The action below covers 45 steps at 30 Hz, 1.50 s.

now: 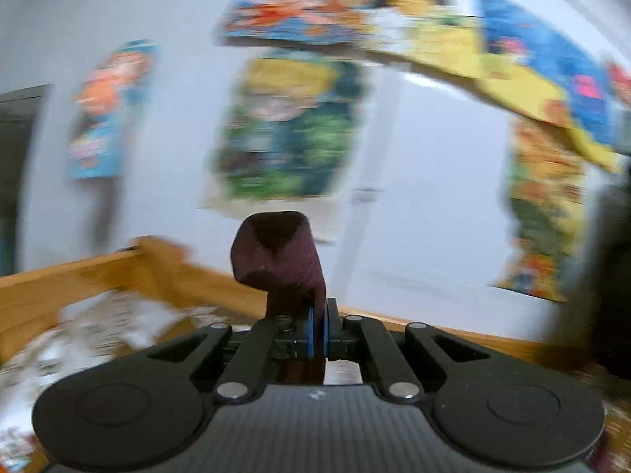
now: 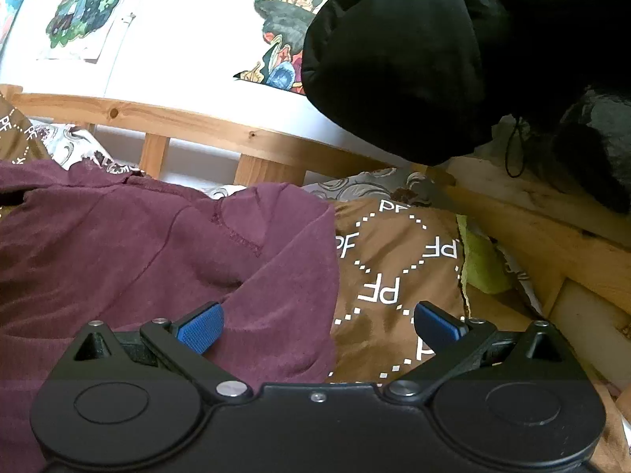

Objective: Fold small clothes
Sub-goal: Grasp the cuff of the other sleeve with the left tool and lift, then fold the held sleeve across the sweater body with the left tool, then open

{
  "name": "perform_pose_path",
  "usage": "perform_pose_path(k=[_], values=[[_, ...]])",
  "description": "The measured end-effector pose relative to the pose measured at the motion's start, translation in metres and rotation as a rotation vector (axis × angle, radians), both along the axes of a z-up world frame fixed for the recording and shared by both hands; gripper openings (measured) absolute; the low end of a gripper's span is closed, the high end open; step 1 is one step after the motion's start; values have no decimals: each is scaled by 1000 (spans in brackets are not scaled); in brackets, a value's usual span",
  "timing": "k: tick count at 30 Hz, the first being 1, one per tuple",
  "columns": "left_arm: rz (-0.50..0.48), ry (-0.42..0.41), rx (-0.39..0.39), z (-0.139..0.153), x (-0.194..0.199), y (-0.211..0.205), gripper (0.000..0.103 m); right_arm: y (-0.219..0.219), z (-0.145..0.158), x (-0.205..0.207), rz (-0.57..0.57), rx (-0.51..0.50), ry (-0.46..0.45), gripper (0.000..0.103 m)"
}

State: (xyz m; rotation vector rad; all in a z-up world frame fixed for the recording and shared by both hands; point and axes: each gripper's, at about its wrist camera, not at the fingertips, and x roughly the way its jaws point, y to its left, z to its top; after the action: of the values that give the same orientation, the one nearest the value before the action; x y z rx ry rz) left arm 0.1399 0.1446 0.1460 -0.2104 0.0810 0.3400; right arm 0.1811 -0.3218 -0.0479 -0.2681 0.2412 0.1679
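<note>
We judge the fold barely begun: our left gripper (image 1: 317,321) is clamped on a raised end of the maroon garment (image 2: 157,244), which lies rumpled on the brown bedspread (image 2: 394,260), while our right gripper (image 2: 318,325) hovers spread wide over its near right edge.

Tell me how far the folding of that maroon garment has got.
Done: little; the maroon knit garment lies rumpled on the brown patterned bedcover. In hand: the left tongs are shut on a strip of maroon fabric, lifted, in a blurred view. Left: the right tongs hang open, holding nothing; no neat fold shows yet.
</note>
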Motion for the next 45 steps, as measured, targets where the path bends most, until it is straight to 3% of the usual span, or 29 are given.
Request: perform_pose_path(k=[7,12,16,26,37,39,41,42,45], values=[[-337,49,75,-5,28,-75,3,-6,6,-2,-23,31,-21,102],[-531,130,89,-35,43,-123,3,-8,8,-2,-27,40,-25,102],[-626,212,84,-63,54,-152,3,-8,9,-4,-21,39,-38,102],[-763,382,102,-126,58,-205,4,-9,12,-8,-7,28,-64,102],[-805,543,80,-167,53,-222,8,-11,10,-7,-9,39,-49,102],[-807,565,71,-171,50,-223,19,-10,10,-7,-5,38,-46,102],[-814,589,55,-173,45,-224,57,-10,9,-7,-2,35,-43,102],[-807,588,51,-173,42,-224,69,-9,9,-7,0,33,-42,102],[-797,576,46,-168,31,-221,75,-8,9,-8,5,31,-40,102]])
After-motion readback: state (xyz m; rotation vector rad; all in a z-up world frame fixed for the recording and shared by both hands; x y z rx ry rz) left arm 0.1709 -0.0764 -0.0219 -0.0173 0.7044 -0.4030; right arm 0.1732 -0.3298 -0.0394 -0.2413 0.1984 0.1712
